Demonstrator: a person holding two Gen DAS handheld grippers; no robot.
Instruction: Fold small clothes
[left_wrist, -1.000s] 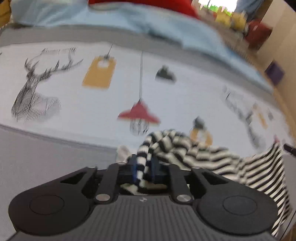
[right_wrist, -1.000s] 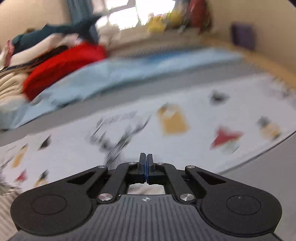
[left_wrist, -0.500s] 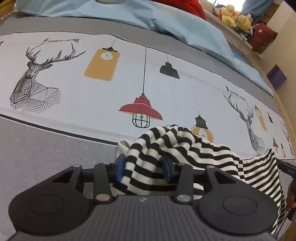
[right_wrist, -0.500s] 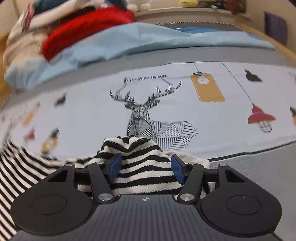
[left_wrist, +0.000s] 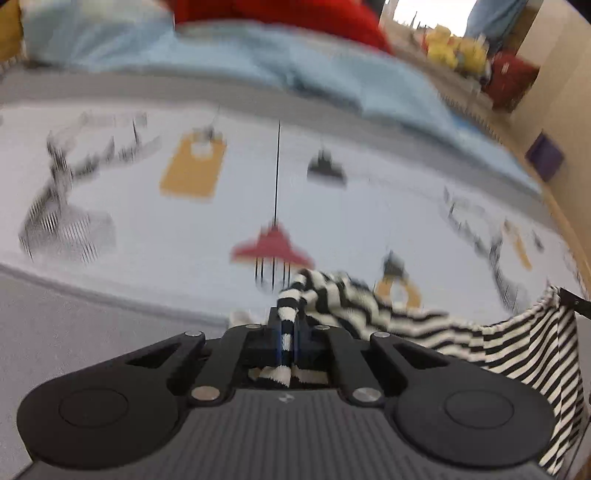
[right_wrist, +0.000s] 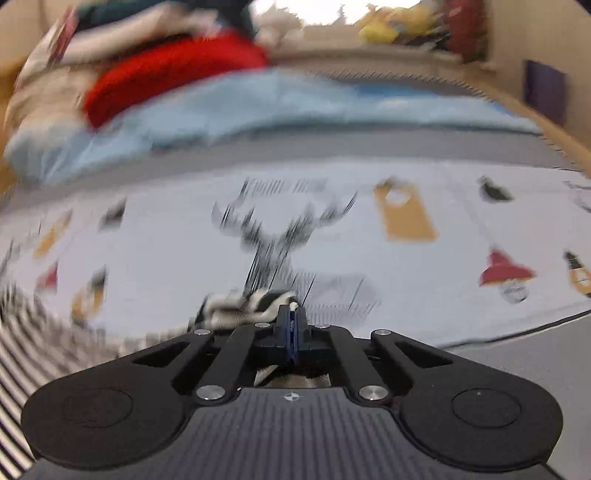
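A small black-and-white striped knit garment (left_wrist: 424, 325) lies on the printed bedsheet (left_wrist: 184, 229). My left gripper (left_wrist: 289, 325) is shut on a bunched edge of it; the cloth stretches away to the right. In the right wrist view my right gripper (right_wrist: 293, 325) is shut on another bunched edge of the striped garment (right_wrist: 243, 306), which trails off to the lower left. Both views are motion-blurred.
The sheet carries deer and lamp prints. Behind it lie a light blue blanket (left_wrist: 295, 70) and a red cushion (right_wrist: 166, 77). Soft toys (left_wrist: 454, 55) sit on a ledge at the back right. A wooden bed edge (left_wrist: 569, 229) runs along the right.
Half a second ago both grippers were open around the striped cloth; now both have shut on it. The views have shifted and the cloth between the grippers is pulled out.
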